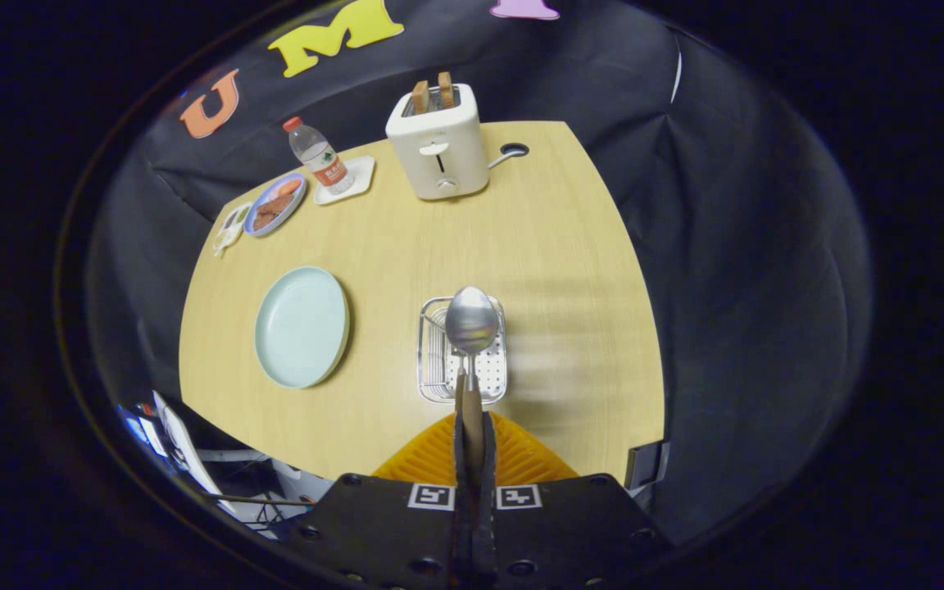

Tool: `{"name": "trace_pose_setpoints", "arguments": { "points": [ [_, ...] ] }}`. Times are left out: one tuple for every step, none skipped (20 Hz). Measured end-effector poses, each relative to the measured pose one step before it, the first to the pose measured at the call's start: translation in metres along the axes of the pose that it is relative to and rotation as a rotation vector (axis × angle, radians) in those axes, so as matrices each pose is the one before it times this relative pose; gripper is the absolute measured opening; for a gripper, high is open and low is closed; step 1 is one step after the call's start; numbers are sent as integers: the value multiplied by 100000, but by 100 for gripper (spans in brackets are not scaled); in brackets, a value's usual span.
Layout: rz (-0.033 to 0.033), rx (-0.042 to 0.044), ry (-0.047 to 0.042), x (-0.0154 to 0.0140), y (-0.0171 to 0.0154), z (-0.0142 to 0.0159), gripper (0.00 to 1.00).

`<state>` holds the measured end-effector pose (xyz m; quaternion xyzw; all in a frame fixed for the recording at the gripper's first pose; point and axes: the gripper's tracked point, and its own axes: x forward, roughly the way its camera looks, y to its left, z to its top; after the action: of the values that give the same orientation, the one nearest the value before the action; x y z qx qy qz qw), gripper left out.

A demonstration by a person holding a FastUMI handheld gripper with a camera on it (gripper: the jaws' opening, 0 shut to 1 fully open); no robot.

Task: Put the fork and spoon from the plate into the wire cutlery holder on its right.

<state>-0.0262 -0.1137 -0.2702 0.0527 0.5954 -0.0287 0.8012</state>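
Tool (472, 434) clamps the spoon (472, 321) over the wire holder (462, 360) (bottle (319, 157) label unreadable).

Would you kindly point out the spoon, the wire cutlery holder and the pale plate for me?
spoon (472, 319), gripper view, on its bowl, above the holder.
wire cutlery holder (431, 360), gripper view, on its left wire wall.
plate (301, 326), gripper view, on its bare centre.

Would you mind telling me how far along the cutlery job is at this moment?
The plate lies bare, so both pieces have left it. In hand: the tongs are shut on the spoon, held above the wire cutlery holder. Left: lowering it in. I cannot see whether the fork is already inside.
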Motion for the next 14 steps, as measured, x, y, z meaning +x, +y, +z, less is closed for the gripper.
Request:
{"name": "trace_pose_setpoints", "arguments": {
  "points": [
    [-26, 224, -81, -11, -94, 28, 4],
    [56, 424, 198, 49, 27, 47, 4],
    [104, 795, 436, 87, 17, -67, 4],
    [47, 517, 170, -37, 7, -43, 4],
    [221, 346, -40, -34, 78, 56, 4],
    [57, 263, 55, -31, 38, -26, 4],
    [53, 214, 287, 36, -17, -99, 6],
    [45, 270, 299, -67, -1, -91, 6],
    [371, 363, -54, 74, 62, 40, 7],
    [8, 526, 178, -30, -40, -14, 6],
    [16, 479, -16, 121, 94, 142, 6],
    [270, 402, 1, 33, 61, 49, 6],
    [-627, 556, -117, 119, -63, 142, 9],
    [-137, 337, -244, 104, -99, 87, 9]
  ]
}}
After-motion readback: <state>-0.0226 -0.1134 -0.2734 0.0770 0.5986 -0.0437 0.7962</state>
